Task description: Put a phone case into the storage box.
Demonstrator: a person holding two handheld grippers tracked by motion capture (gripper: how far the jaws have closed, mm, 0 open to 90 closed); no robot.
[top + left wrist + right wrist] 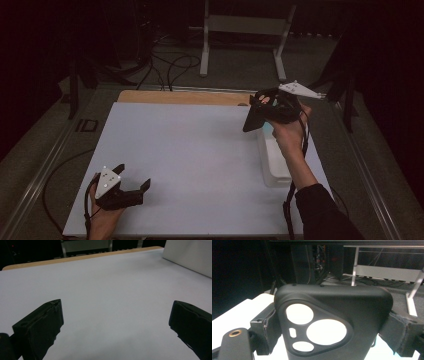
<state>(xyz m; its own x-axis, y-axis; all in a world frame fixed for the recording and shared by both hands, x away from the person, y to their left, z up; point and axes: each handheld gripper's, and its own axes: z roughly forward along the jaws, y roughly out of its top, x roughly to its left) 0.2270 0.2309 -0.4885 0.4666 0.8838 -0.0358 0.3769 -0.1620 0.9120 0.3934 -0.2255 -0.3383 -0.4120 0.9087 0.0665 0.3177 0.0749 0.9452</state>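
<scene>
The right hand-held gripper [257, 112] pinches a black phone case [332, 327] by its side edges, lifted just above the white box [272, 160] beneath it, while the left hand-held gripper [132, 187], jaws wide and empty, rests on the desk [200, 150], apparently waiting.
</scene>
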